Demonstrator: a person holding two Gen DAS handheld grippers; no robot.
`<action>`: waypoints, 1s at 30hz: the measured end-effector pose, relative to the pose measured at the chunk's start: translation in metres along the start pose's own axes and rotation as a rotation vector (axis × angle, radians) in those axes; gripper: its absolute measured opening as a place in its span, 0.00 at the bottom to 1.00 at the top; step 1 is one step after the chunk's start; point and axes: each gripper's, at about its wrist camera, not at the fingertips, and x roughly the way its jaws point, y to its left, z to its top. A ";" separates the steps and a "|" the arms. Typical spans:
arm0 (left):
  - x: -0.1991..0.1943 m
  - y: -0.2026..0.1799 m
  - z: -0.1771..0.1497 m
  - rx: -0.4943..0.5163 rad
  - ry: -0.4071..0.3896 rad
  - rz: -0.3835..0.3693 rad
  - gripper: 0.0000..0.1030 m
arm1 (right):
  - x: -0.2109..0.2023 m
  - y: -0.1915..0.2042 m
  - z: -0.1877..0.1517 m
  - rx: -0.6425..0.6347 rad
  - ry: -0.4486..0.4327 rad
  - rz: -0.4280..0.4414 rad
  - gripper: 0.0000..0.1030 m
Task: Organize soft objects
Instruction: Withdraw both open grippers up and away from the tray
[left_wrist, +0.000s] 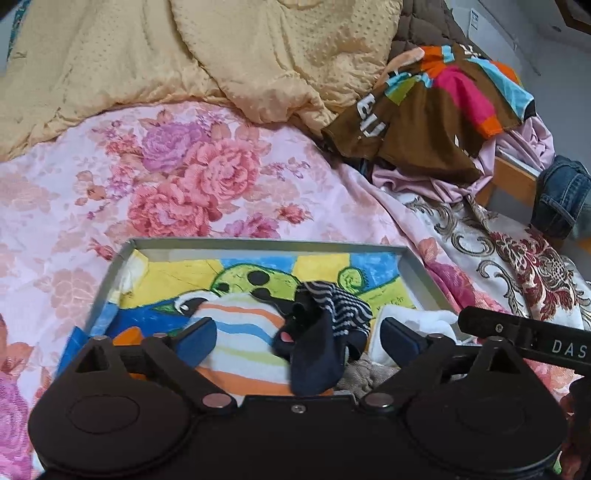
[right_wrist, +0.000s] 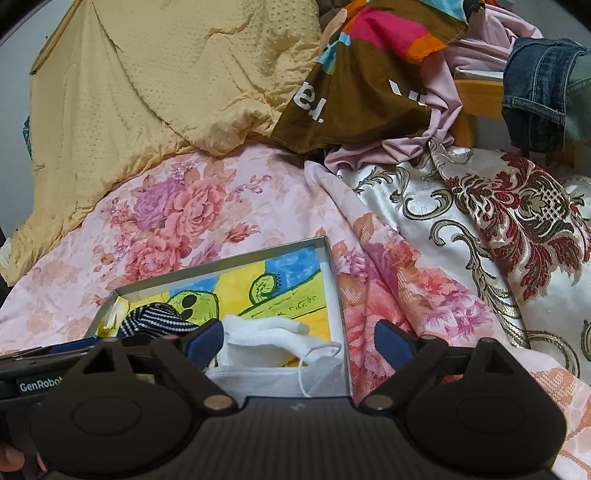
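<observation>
Nearest, the left gripper (left_wrist: 297, 338) stands wide apart over the striped sock (left_wrist: 240, 347) and dark sock (left_wrist: 314, 354), gripping neither; the right gripper (right_wrist: 299, 341) is likewise spread above the white cloth (right_wrist: 258, 341). All three lie in the shallow box (left_wrist: 266, 243) on the bed (left_wrist: 147, 177). A careless withdrawal could snag fabric and drag it over the low rim.

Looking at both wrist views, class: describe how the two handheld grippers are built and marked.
Each gripper, left gripper and right gripper, has a matte black body with round discs, angular linkages, silver pivot pins and blue finger pads. White lettering marks the side bars.
</observation>
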 end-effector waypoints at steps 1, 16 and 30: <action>-0.003 0.001 0.001 -0.002 -0.008 0.005 0.96 | -0.001 0.001 0.000 -0.004 -0.003 -0.001 0.93; -0.050 0.020 0.003 -0.034 -0.055 0.114 0.99 | -0.031 0.024 0.003 -0.050 -0.076 -0.030 1.00; -0.108 0.014 -0.007 -0.045 -0.107 0.168 0.99 | -0.077 0.028 -0.001 -0.085 -0.134 -0.017 1.00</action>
